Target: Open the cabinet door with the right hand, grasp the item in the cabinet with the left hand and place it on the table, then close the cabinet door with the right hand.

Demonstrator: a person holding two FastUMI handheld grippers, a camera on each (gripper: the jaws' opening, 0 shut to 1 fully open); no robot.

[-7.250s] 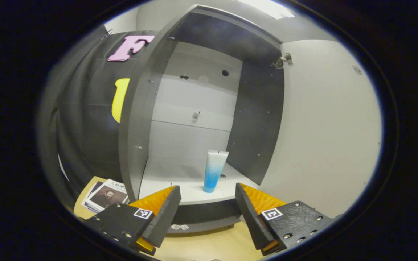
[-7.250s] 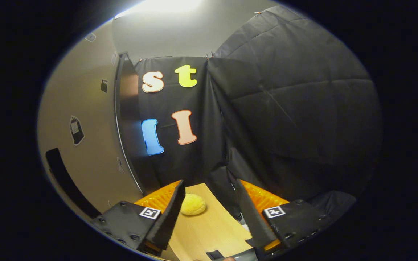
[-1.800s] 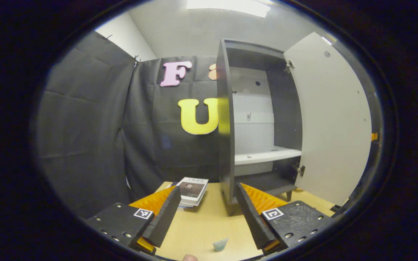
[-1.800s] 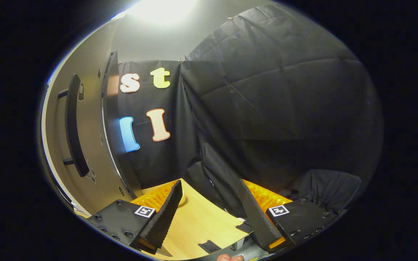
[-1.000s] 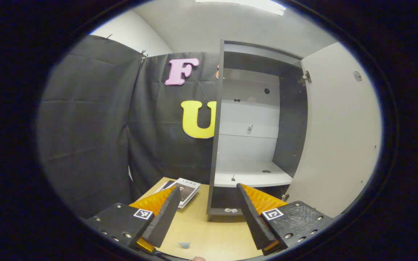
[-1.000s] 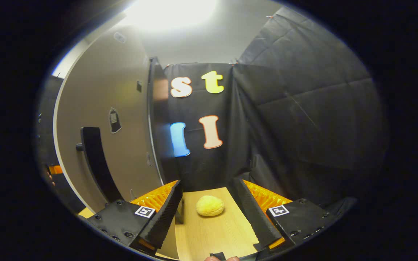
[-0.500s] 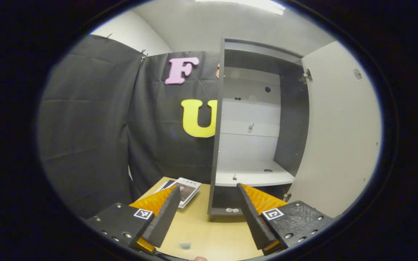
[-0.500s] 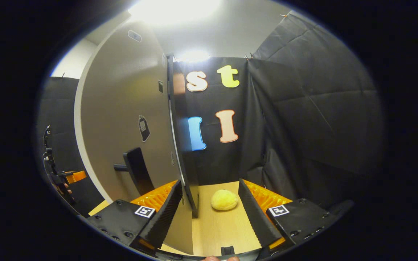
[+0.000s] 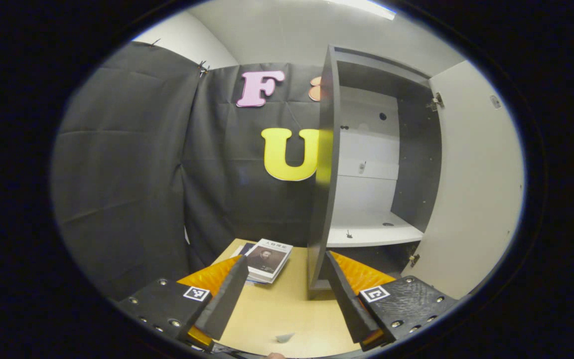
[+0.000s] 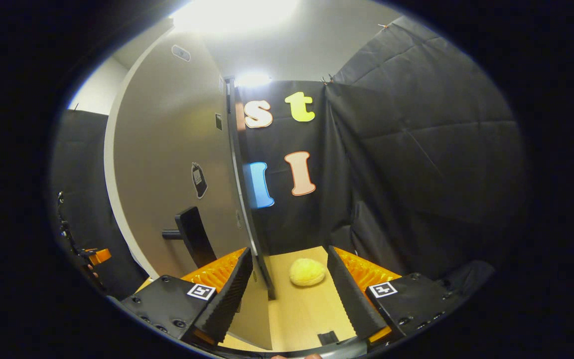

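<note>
In the left gripper view the dark grey cabinet (image 9: 324,174) stands open, its white door (image 9: 476,189) swung out to the right and its white shelf (image 9: 371,234) bare. My left gripper (image 9: 284,299) is open over the wooden table (image 9: 287,311), well in front of the cabinet. A small pale sliver (image 9: 284,337) lies on the table at the view's bottom edge; I cannot tell what it is. In the right gripper view my right gripper (image 10: 289,299) is open, with the door's (image 10: 167,164) free edge between the fingers, nearer the left one. The black handle (image 10: 195,237) sits just left.
A stack of books (image 9: 267,259) lies on the table left of the cabinet. A yellow round soft thing (image 10: 307,271) rests on the table (image 10: 312,306) beyond the right gripper. The left gripper (image 10: 92,257) shows small at far left, past the door. Black cloth walls close in.
The left gripper's view has swung left, so the cabinet sits further right. The right gripper holds about the same spot at the door's edge, having come to it in the last second.
</note>
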